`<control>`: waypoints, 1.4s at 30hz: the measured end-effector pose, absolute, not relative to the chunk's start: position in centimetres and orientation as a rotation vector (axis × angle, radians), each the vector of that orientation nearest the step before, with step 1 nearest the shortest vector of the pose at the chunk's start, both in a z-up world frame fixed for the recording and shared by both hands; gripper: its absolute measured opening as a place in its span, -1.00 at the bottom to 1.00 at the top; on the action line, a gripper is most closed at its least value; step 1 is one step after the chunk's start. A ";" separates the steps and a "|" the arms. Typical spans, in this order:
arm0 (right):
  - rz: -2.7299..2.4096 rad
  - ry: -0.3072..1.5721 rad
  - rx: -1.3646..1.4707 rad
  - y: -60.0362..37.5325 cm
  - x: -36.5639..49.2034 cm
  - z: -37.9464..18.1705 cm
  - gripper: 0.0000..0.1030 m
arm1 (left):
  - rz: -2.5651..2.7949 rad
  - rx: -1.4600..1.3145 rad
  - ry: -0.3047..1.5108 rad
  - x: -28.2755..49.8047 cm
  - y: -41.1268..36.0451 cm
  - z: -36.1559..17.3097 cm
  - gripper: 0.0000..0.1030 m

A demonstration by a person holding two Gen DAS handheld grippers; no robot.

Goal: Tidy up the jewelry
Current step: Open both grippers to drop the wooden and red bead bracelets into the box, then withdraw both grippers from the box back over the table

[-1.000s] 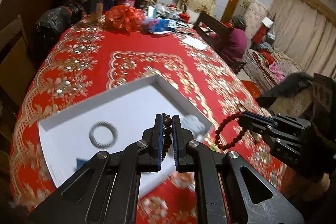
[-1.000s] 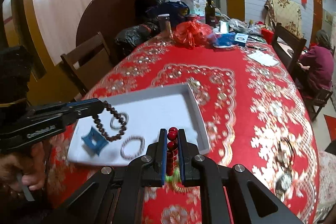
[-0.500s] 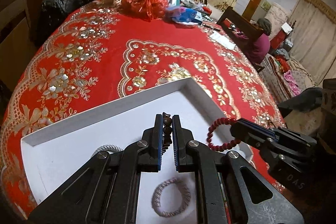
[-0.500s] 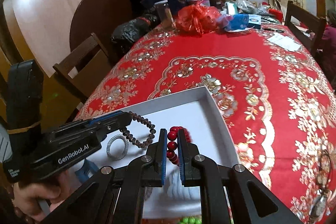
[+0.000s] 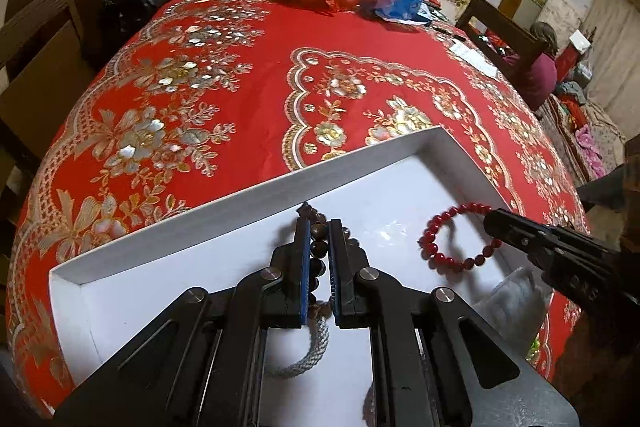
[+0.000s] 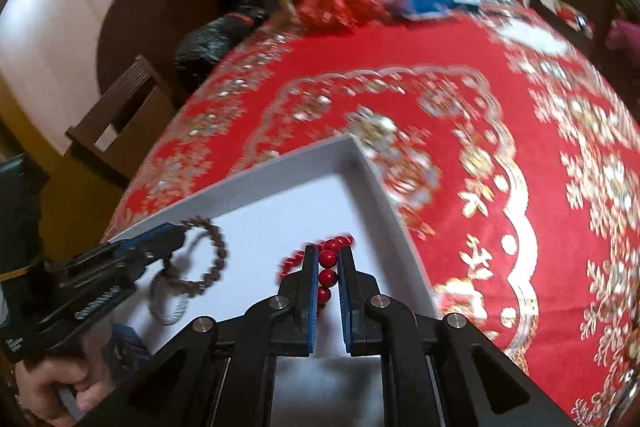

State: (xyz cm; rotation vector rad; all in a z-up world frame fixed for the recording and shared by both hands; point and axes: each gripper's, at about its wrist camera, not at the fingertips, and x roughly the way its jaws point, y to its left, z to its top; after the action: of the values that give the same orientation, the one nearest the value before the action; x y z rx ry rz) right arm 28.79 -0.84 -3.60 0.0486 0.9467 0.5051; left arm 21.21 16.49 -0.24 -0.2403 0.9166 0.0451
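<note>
Over a white tray (image 5: 256,195), the left gripper (image 5: 319,227) pinches a brown bead bracelet (image 6: 212,255); the right gripper (image 6: 329,255) pinches a red bead bracelet (image 5: 444,239).

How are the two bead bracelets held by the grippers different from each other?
The red bracelet, in the right gripper, has glossy bright beads; the brown bracelet, in the left gripper, has dull dark beads. Both are bead loops, clamped over the white tray.
</note>
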 end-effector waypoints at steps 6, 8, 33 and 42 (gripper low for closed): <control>0.491 0.973 0.057 -1.4 29.0 -4.3 -0.83 | -0.013 -0.234 0.901 21.3 15.6 -0.2 -0.86; 0.487 0.988 0.046 -1.3 29.0 -4.6 -0.83 | -0.053 -0.241 0.875 21.3 15.3 0.3 -0.86; 0.488 0.870 -0.025 -4.0 20.8 0.8 -0.15 | 0.150 -0.247 0.875 16.3 17.0 3.2 0.34; 0.427 0.813 -0.075 -9.2 12.7 0.8 0.48 | 0.174 -0.205 0.836 8.2 12.2 5.2 0.98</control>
State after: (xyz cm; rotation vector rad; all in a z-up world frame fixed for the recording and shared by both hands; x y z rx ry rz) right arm 12.70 -9.20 0.82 -0.0755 0.8132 0.4270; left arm 8.20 12.22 5.19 -0.2054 0.8358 0.1739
